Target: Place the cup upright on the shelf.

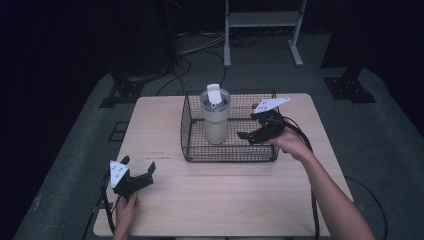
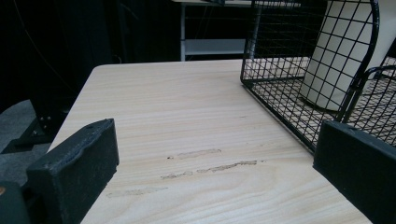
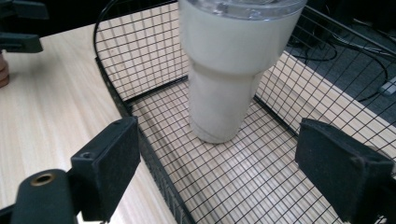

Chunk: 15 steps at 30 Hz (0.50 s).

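Centrally, toward the tabletop's [image 1: 165, 210] far edge, the wire basket [image 1: 230, 152] holds the upright cream tumbler [image 1: 215, 117] in its left half. The right gripper [image 1: 257, 127] reaches over the basket's right wall, jaws spread. The left gripper [image 1: 137, 167], jaws spread, rests near the front-left corner.

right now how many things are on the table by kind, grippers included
tumbler: 1
wire basket: 1
grippers: 2, the left gripper and the right gripper
total: 4
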Each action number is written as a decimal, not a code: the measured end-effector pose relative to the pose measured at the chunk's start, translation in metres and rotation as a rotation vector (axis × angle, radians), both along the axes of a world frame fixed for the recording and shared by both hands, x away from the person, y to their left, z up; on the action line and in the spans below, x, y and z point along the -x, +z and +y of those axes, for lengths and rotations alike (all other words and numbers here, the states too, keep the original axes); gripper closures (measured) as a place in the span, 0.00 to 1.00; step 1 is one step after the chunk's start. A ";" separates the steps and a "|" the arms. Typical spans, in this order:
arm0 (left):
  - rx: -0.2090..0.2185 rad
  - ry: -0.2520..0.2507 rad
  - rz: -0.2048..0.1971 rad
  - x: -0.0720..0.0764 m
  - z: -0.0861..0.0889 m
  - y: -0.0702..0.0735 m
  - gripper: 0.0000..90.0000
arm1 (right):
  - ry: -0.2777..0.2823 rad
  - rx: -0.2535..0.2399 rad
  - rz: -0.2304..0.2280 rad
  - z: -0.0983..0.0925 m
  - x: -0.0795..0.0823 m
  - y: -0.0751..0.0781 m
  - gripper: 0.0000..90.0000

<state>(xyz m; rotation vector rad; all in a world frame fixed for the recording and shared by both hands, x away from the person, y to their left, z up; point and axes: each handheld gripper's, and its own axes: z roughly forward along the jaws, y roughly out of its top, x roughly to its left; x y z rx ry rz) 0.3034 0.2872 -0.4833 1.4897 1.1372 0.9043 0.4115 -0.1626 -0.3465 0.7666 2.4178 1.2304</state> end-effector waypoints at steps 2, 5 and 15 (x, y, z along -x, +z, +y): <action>-0.002 0.000 0.000 0.000 0.000 0.000 0.00 | 0.005 -0.001 -0.002 -0.001 0.004 0.000 0.15; -0.005 0.000 0.001 0.000 0.000 0.000 0.00 | 0.011 0.002 -0.008 -0.002 0.009 -0.001 0.15; -0.003 0.001 0.001 0.000 0.000 0.000 0.00 | 0.039 -0.004 -0.012 -0.008 0.029 -0.008 0.15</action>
